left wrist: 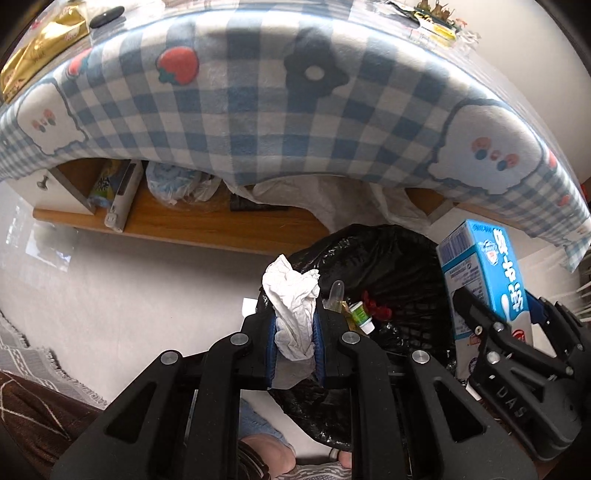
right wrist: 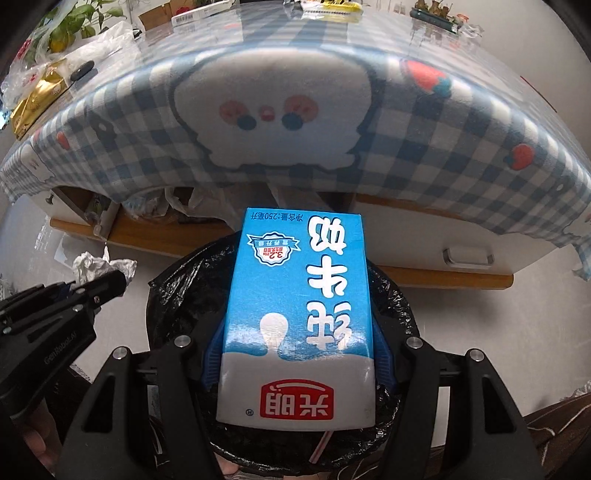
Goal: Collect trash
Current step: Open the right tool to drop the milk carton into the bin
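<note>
You have a blue-and-white checked cloth (left wrist: 236,122) with strawberries and cloud faces draped over the low table; under it runs a wooden shelf (left wrist: 207,225) holding a white power strip (left wrist: 122,199) and a crumpled clear plastic bag (left wrist: 173,184); on top at your left lies a gold foil packet (right wrist: 37,99), with a leafy green plant (right wrist: 81,14) behind.

Blue-and-white checked tablecloth (left wrist: 229,122) with red strawberries, blue-and-white milk carton (right wrist: 299,314), black bin bag (left wrist: 391,266), white tissue (left wrist: 295,306).

Crumpled matt tissue (left wrist: 295,314), glossy printed milk carton (right wrist: 299,314), shiny crinkled black plastic bin bag (right wrist: 177,295), soft fleecy checked tablecloth (left wrist: 240,122).
</note>
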Demonstrator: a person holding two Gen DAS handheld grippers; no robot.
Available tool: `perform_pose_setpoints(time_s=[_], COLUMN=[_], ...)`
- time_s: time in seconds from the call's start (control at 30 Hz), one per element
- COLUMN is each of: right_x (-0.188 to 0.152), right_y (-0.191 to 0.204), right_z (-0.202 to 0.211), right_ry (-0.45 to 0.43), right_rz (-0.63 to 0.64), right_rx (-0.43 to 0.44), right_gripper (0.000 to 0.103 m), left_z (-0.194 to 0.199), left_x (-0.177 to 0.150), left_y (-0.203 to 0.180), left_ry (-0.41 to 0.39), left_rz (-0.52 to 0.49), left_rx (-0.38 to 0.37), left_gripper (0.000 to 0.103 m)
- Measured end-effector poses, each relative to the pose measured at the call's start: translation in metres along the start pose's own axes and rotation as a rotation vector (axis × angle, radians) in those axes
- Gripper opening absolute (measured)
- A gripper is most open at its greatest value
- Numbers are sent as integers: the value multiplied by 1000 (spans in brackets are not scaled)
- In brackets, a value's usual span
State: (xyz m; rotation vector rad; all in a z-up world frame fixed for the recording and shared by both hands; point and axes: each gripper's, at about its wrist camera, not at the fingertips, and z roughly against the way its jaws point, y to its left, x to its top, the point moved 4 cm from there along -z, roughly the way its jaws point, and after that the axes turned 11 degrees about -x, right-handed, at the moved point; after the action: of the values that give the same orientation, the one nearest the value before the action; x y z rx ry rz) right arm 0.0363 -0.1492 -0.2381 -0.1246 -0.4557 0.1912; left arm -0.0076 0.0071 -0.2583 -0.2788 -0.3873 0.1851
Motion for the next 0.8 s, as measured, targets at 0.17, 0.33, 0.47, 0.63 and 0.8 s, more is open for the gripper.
perform_pose_setpoints(time_s=[0.17,0.33,0.47,0.63,0.8], right_x=[-2,-3,-3,-3,-4], right_y=[3,8,6,-8,-34], right_z=[-11,-13,-10,-3,7], right_ry=[18,15,11,6,18], right_rz=[0,11,4,-20,-64], right_rx=[-10,-5,-6,-18,-4], right_gripper=[61,61,73,87,95], left_z=[-5,-7,-7,-6,-11], left_x=[0,0,-1,0,1], left_y=[6,5,2,-3,-17], left_ry=[7,10,10,13,23], left_rz=[26,16,4,-4,-24], left_rx=[5,13,11,8,-7], left_gripper=[15,15,15,15,15])
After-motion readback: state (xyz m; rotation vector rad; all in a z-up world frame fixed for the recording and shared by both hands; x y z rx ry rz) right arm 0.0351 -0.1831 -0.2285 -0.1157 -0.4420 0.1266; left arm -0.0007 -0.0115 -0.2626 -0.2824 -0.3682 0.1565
